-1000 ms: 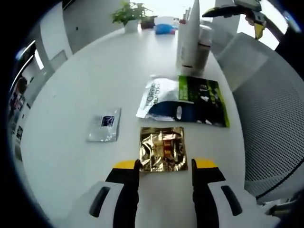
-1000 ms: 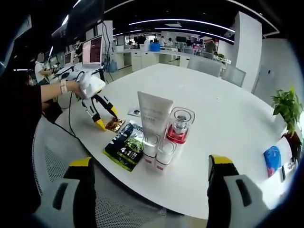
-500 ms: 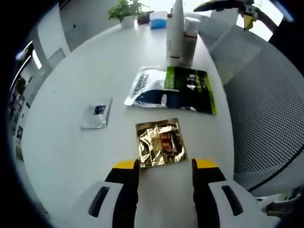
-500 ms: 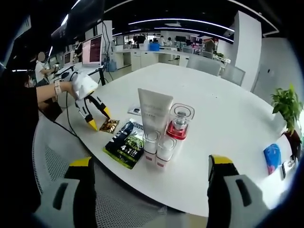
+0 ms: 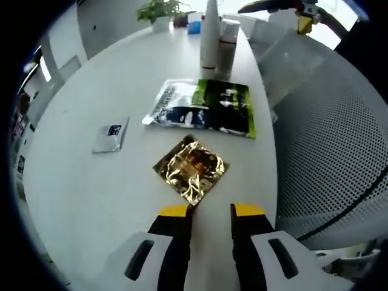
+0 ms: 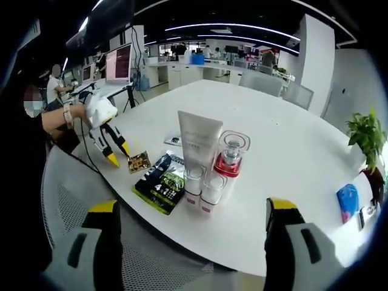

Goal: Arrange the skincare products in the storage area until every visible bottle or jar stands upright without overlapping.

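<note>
Left gripper [image 5: 209,210] in my hand has its jaws drawn narrow, the yellow tips almost touching the near corner of the gold foil sachet [image 5: 190,167]; whether they actually pinch that corner I cannot tell. Half a second ago these jaws stood wider and the sachet lay square to them; now it sits turned like a diamond. From the right gripper view the same gripper [image 6: 113,154] hangs at the table's near edge beside the sachet [image 6: 139,161].

My right gripper [image 6: 191,209] holds its jaws wide apart with nothing between them, off the table on my side of it.

The upright products stand clustered: a white tube [image 6: 197,145] on its cap, a clear bottle with a red base [image 6: 228,160] just beside it, and two small clear-capped jars [image 6: 202,189] in front, touching one another. What is inside them I cannot make out. A green-and-black flat pouch [image 6: 161,182] lies between the cluster and the sachet, and a small silver sachet [image 5: 111,134] lies apart, further in on the table.

The white table [image 6: 285,151] is broad and mostly bare beyond the cluster. A potted plant [image 6: 365,139] and a blue object [image 6: 347,204] sit at its far side. A mesh chair [image 5: 327,151] presses close along the edge by the pouch.
</note>
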Demonstrator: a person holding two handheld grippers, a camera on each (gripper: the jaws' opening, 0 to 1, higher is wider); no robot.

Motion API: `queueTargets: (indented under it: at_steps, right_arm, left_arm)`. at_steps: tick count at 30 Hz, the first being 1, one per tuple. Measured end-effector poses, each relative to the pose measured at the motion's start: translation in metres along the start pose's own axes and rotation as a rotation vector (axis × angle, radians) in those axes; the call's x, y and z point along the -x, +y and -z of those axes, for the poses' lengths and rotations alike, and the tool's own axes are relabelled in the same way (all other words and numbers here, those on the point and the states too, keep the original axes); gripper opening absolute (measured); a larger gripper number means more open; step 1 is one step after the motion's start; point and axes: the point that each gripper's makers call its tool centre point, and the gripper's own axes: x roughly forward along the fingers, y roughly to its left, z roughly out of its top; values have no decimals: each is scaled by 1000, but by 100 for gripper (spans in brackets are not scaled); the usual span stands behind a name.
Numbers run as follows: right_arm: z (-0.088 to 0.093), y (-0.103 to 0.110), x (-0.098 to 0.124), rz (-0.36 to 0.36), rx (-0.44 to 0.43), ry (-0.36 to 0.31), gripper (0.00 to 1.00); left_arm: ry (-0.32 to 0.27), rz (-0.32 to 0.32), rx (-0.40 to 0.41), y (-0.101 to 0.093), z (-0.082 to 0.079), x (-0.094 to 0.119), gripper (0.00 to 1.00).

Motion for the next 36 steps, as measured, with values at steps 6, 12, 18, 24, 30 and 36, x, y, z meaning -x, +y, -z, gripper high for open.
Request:
queueTargets:
  at_steps: [6,12,18,24,30,36]
  right_arm:
    - [3,0,2,3,-3,5,100]
    - [6,1,1,-1,3,17,100]
    - [6,0,3,2,8,21,100]
    - [9,1,3,-3,22,42,100]
    - [7,1,1,-6,24,42,100]
    - [8,4,-1,-15,35,50,100]
  left_arm:
    - [-30,-120,-122,22,-15,5,46]
    - [-71,-83,-237,21,-35,-6,59]
    - [-88,-4,-272,14,-46,-17,57]
    - [-40,68,-304,14,-42,-25,55]
    - [-50,97,-268,14,-43,-25,46]
    - [-59,64,-212,20,-46,-26,39]
